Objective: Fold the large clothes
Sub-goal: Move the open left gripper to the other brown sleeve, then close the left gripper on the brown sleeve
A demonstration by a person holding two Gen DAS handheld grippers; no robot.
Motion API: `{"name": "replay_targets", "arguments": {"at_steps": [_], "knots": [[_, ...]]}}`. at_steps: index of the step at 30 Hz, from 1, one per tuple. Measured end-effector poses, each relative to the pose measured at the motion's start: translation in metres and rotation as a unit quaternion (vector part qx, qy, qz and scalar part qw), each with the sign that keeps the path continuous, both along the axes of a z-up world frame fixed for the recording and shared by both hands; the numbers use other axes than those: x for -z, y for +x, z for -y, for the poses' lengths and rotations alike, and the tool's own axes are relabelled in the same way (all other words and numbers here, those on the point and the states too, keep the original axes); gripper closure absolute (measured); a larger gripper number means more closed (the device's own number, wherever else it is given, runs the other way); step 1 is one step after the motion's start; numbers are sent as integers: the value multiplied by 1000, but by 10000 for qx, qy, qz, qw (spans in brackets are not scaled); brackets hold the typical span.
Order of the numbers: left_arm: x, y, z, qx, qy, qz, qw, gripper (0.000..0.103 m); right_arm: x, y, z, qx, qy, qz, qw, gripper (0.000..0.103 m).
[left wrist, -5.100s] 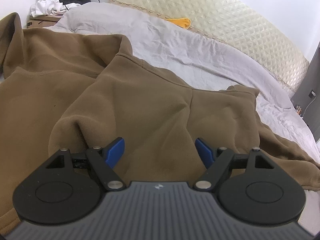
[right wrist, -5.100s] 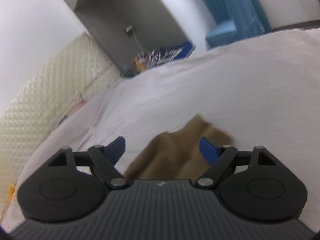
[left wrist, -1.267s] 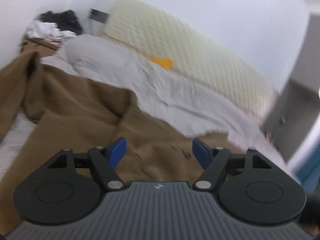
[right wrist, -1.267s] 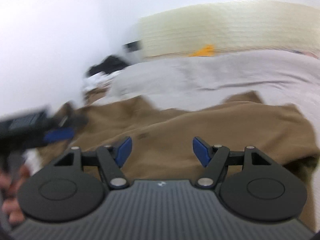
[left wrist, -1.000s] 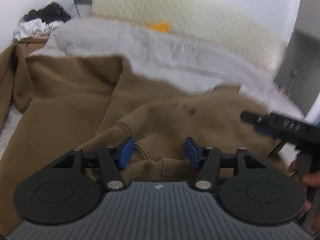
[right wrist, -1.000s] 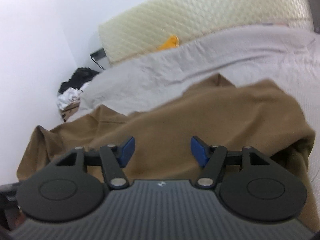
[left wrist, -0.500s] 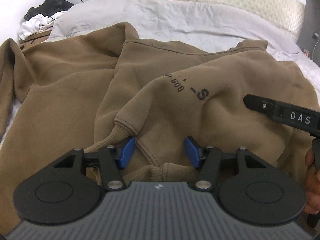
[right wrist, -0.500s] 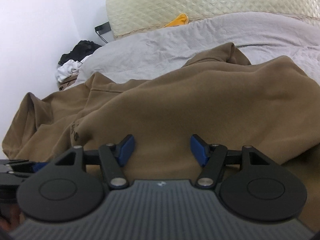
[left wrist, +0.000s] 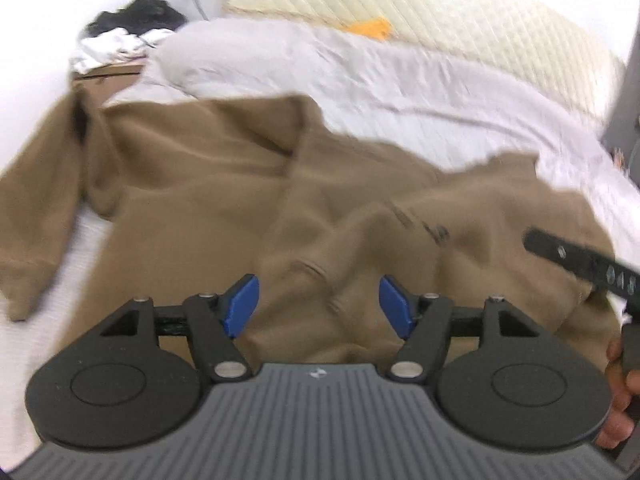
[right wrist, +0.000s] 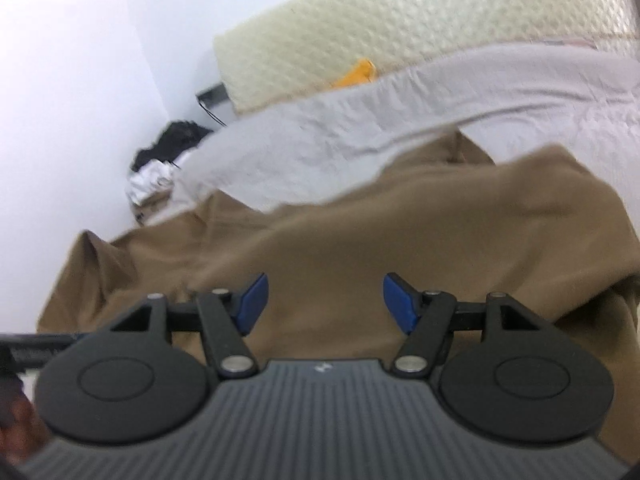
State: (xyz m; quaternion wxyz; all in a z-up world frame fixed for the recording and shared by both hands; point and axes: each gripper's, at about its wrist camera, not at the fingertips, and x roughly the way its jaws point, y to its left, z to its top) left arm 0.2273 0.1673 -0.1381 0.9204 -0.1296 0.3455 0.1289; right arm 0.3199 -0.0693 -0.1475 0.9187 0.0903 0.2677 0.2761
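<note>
Both jaws are opening with nothing pinched: left gripper (left wrist: pixel 318 306) and right gripper (right wrist: pixel 324 306) hover over the brown fleece hoodie (left wrist: pixel 208 208), whose bunched fold just ahead may spring loose.

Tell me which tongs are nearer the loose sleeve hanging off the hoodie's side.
Left. The left tongs, opening with nothing pinched, hover over the brown hoodie on the side of its sleeve; the right tongs work the opposite side.

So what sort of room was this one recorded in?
Most likely a bedroom: a brown hoodie lies spread on a bed with a grey duvet and a padded cream headboard, with clothes piled in the corner.
</note>
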Motion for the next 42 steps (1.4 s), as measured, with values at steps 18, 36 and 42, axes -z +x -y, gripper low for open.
{"name": "replay_targets", "arguments": {"at_steps": [18,36,42], "knots": [[-13,-117,-287,-2957,-2278,817,9241,15,19,1,-30,-312,-403,-186,9985,35],[70,-98,-345,-2499,-2568,696,9310,22,22,1,-52,30,-628,72,9980,30],[56,-60,-339,-2233,-1187,-580,9658,77,22,2,-53,7,-666,124,9977,30]]}}
